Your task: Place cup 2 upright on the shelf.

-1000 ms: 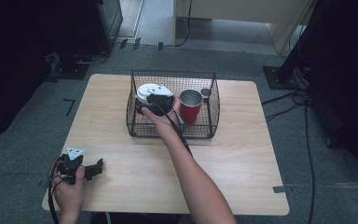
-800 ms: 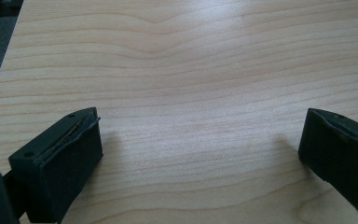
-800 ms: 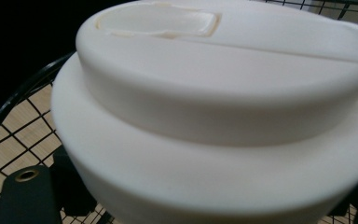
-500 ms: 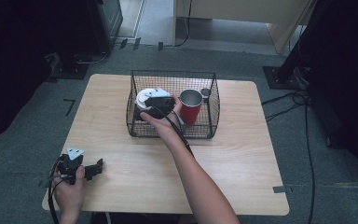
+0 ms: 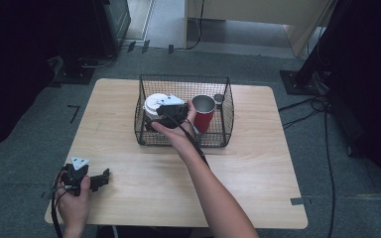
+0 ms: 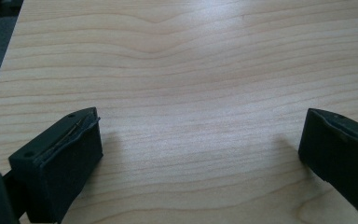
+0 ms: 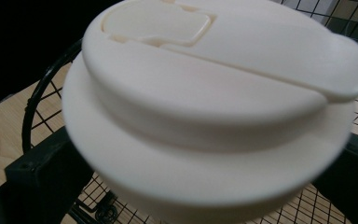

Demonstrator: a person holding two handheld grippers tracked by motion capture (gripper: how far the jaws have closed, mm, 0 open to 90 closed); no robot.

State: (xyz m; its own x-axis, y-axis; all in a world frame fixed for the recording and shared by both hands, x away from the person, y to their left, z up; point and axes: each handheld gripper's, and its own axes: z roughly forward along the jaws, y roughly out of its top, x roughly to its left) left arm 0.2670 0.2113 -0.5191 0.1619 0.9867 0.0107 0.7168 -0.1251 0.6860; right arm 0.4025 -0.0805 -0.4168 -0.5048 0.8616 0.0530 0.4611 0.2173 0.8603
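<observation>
A white cup with a white lid (image 5: 155, 103) stands in the left half of a black wire basket (image 5: 183, 78) at the far middle of the wooden table (image 5: 258, 168). My right gripper (image 5: 164, 113) reaches into the basket from the near side. In the right gripper view the lid (image 7: 214, 93) looms close and tilted, and the two jaws stand wide apart on either side of the cup under it. My left gripper (image 5: 98, 179) rests open at the table's near left corner, with bare wood between its jaws (image 6: 200, 149).
A red cup with a metal inside (image 5: 204, 113) stands in the basket just right of the right hand. A small grey object (image 5: 219, 98) lies behind it. Cables (image 5: 322, 114) run over the floor to the right.
The right hand and gripper have shifted slightly left and nearer over the white cup. The left gripper has stayed put.
</observation>
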